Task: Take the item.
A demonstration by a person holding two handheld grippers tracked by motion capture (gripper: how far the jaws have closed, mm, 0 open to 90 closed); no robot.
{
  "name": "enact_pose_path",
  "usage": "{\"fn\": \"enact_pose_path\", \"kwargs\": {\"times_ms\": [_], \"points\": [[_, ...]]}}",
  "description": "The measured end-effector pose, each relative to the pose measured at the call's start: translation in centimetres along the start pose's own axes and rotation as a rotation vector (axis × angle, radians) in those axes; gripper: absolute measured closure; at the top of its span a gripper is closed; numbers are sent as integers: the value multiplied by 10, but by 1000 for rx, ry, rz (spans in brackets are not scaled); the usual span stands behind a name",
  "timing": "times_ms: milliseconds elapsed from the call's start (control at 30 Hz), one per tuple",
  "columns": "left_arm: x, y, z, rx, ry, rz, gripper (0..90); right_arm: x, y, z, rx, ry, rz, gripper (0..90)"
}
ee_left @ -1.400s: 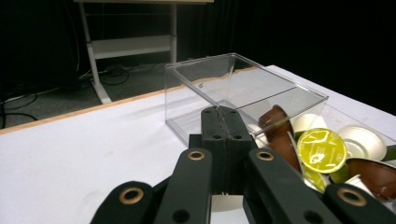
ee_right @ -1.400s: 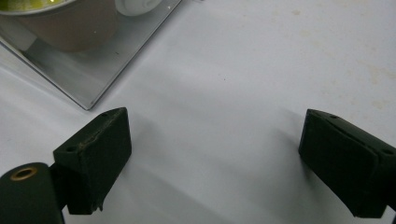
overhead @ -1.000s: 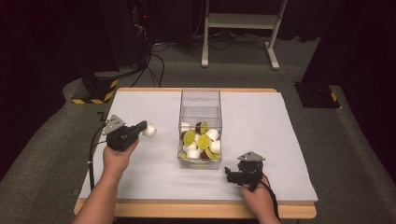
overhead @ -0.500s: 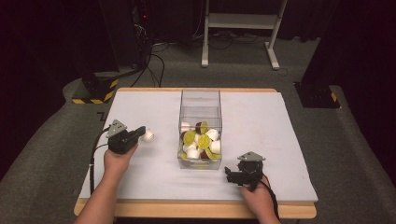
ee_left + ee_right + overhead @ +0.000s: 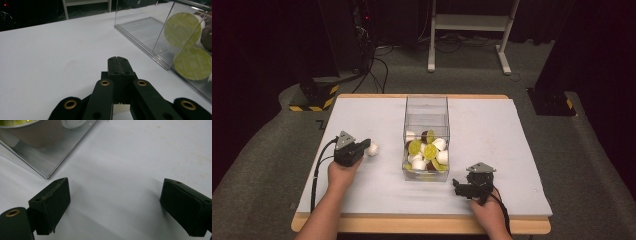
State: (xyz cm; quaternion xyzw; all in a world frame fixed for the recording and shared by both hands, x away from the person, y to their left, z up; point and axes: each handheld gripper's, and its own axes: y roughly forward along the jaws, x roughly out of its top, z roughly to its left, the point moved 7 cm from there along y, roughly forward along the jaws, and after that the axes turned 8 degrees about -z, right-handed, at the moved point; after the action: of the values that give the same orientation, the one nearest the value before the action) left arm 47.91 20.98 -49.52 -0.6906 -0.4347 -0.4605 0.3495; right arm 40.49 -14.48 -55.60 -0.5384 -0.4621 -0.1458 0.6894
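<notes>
The left gripper [image 5: 364, 147], jaws pressed together, holds a small white capsule [image 5: 372, 149] above the white table [image 5: 492, 125], towards its left edge. The clear plastic box [image 5: 426, 106] of white and green-lidded capsules stands mid-table, open cloth between. The right gripper [image 5: 460, 187] rests wide open and empty near the front edge, beside the box's front right corner.

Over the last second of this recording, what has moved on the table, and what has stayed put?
The left gripper, shut on a white pod, has drawn back from the clear box toward the person and the table's left side, carrying the pod with it. The right gripper stays open and parked on the table near the box's corner; the box and its pods are unchanged.
</notes>
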Motion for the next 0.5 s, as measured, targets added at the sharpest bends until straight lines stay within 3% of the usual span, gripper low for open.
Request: {"fn": "enact_pose_path", "kwargs": {"times_ms": [267,300,333,433,500], "points": [[-10,2,-2,-8,0,14,899,0,0,0,0,0,0,92],[-10,3,-4,-4,-13,-1,898,0,0,0,0,0,0,92],[-11,3,-4,-11,-3,6,898,0,0,0,0,0,0,92],[-11,3,-10,-27,-28,-1,889,0,0,0,0,0,0,92],[-14,2,-12,-45,-31,25,874,0,0,0,0,0,0,92]]}}
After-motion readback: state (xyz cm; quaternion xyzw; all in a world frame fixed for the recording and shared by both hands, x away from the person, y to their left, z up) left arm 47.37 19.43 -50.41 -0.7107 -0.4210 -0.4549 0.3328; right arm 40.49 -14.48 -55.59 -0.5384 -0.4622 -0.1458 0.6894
